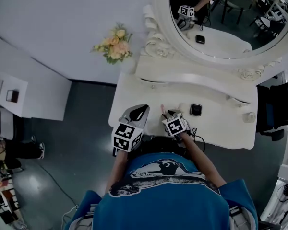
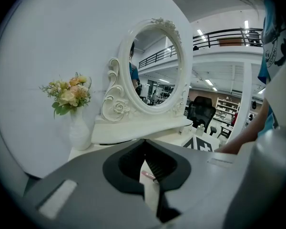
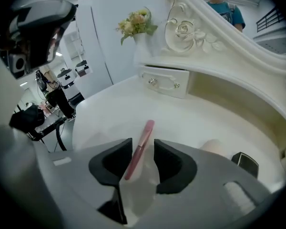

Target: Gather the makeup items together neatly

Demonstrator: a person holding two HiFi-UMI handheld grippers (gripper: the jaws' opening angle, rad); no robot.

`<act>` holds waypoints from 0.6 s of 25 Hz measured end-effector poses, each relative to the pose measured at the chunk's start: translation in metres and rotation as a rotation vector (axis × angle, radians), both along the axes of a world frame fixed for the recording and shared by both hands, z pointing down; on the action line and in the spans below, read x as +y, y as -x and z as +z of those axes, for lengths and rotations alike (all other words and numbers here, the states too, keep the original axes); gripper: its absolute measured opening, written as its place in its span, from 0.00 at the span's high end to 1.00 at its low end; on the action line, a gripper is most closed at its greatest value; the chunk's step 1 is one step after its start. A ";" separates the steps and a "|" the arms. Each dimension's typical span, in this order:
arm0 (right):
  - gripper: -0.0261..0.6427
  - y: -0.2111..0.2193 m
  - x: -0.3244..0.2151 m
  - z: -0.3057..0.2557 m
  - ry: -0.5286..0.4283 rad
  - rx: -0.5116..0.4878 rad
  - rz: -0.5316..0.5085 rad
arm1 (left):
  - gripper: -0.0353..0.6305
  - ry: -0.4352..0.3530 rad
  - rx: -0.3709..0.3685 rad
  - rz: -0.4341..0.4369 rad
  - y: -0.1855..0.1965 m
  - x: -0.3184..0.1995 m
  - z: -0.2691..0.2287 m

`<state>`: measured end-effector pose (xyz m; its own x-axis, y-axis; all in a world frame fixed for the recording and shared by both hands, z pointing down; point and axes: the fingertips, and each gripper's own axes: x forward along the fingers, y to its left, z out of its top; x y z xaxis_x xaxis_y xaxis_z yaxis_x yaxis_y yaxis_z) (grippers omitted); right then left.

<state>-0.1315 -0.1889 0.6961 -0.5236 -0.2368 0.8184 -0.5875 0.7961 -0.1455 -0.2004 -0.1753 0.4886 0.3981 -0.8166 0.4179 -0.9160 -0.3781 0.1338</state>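
Observation:
A slim pink makeup pencil (image 3: 145, 130) lies slanted on the white vanity table (image 3: 109, 113). My right gripper (image 3: 143, 144) is open with the pencil in the gap; it leans toward the left jaw, with space beside the right one. In the head view the pencil (image 1: 162, 110) pokes out ahead of the right gripper (image 1: 169, 114). My left gripper (image 2: 144, 143) hovers over the table's left part, shut and empty, its tips touching; the pencil (image 2: 148, 176) shows below them. A black compact (image 1: 196, 109) and a beige round item (image 3: 212, 147) lie to the right.
An oval mirror (image 1: 225, 18) in a carved white frame stands at the back, with a small drawer (image 3: 164, 82) beneath it. A vase of flowers (image 2: 71, 97) sits at the back left. A small bottle (image 1: 249, 117) stands near the right edge. Grey floor (image 1: 81, 128) lies left of the table.

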 end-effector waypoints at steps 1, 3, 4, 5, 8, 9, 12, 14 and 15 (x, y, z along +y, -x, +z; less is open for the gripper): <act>0.75 0.000 0.001 0.004 0.006 0.011 0.009 | 0.92 0.001 0.001 0.004 0.001 0.000 0.001; 0.77 -0.001 -0.003 0.006 -0.015 0.033 0.019 | 0.93 0.005 0.002 0.016 0.002 0.001 0.003; 0.77 0.000 -0.004 0.005 -0.026 0.037 0.022 | 0.92 0.006 0.002 0.024 0.002 0.001 0.004; 0.78 0.000 -0.005 0.003 -0.036 0.036 0.026 | 0.93 0.007 0.003 0.032 0.002 0.001 0.005; 0.82 0.000 -0.007 0.001 -0.059 0.026 0.047 | 0.92 0.011 0.004 0.057 0.001 -0.001 0.007; 0.85 0.000 -0.009 0.001 -0.072 0.026 0.049 | 0.92 0.011 0.005 0.066 0.000 -0.001 0.008; 0.89 0.000 -0.011 0.002 -0.087 0.031 0.053 | 0.92 0.009 0.008 0.094 -0.002 -0.002 0.009; 0.89 0.000 -0.010 0.002 -0.085 0.034 0.065 | 0.92 0.008 0.011 0.113 -0.004 -0.002 0.010; 0.89 -0.001 -0.009 0.001 -0.086 0.033 0.073 | 0.93 0.008 0.012 0.123 -0.004 -0.002 0.010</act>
<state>-0.1310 -0.1983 0.6971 -0.4756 -0.3437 0.8097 -0.6477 0.7597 -0.0580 -0.1961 -0.1774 0.4988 0.4997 -0.7581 0.4189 -0.8613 -0.4860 0.1479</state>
